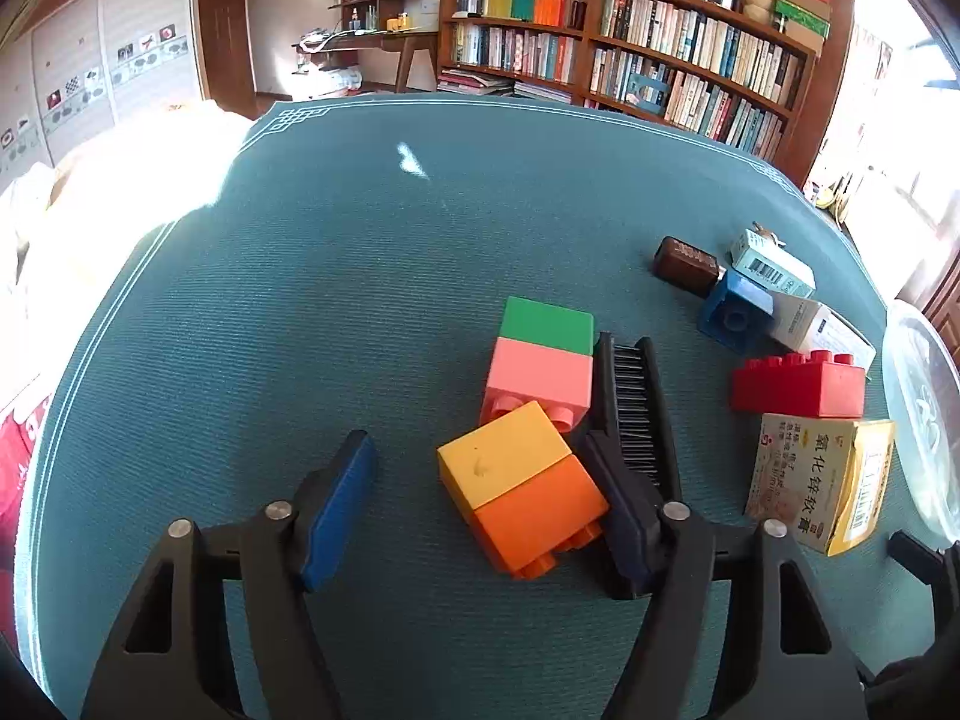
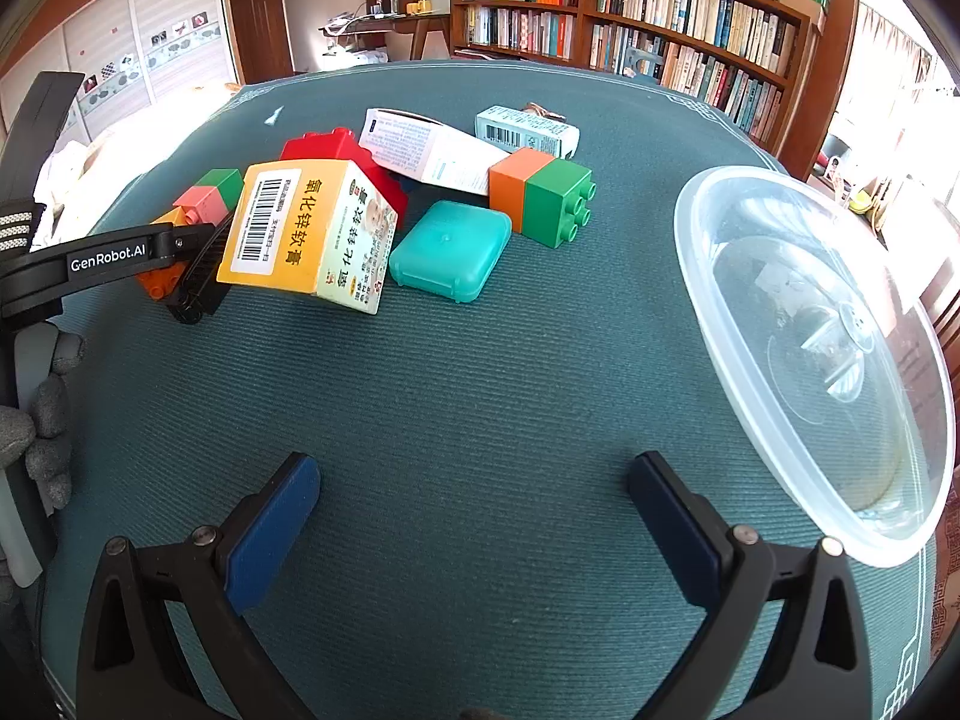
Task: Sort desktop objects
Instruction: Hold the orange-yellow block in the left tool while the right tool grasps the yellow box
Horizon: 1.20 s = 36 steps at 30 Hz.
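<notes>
Left tool: jaws spread wide, straddling the yellow-and-orange block on the green bench. Nothing gripped yet; the right pad looks to be touching or nearly touching the block, the left pad stands clear. Black comb lies just beside the right pad, against the pink-and-green block.

To do this well, judged: centre the block between the pads, then close square on its flat sides so the comb is not caught too.

Further right: yellow ointment box, teal case, orange-and-green block, white cartons behind.

Right tool: open, empty, over bare cloth. Clear bowl at far right.

Hard to tell: the red block is mostly hidden behind the box; the bowl's contents are unclear through glare.
</notes>
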Each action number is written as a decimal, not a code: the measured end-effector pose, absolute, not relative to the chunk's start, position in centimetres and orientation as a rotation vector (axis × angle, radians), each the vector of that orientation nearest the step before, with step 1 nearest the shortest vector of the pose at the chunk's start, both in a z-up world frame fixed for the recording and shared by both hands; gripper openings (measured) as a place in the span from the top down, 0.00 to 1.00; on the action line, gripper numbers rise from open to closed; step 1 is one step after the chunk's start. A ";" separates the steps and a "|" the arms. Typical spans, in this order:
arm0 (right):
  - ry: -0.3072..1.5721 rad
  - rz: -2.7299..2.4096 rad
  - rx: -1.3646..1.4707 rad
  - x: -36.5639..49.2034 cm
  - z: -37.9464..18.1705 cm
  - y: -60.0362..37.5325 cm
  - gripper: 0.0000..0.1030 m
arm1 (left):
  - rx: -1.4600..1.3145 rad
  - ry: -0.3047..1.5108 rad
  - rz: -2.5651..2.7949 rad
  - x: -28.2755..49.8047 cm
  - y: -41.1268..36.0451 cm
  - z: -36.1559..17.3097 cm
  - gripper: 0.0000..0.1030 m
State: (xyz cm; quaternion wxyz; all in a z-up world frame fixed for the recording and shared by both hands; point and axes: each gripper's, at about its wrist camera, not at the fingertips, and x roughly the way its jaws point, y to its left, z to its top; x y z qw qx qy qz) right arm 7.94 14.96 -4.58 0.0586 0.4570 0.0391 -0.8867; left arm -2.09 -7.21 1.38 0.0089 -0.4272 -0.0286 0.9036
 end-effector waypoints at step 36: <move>-0.171 -2.562 1.134 3.7 -1.3 11.6 0.43 | -1.261 0.024 2.895 -1.1 -5.0 1.3 0.53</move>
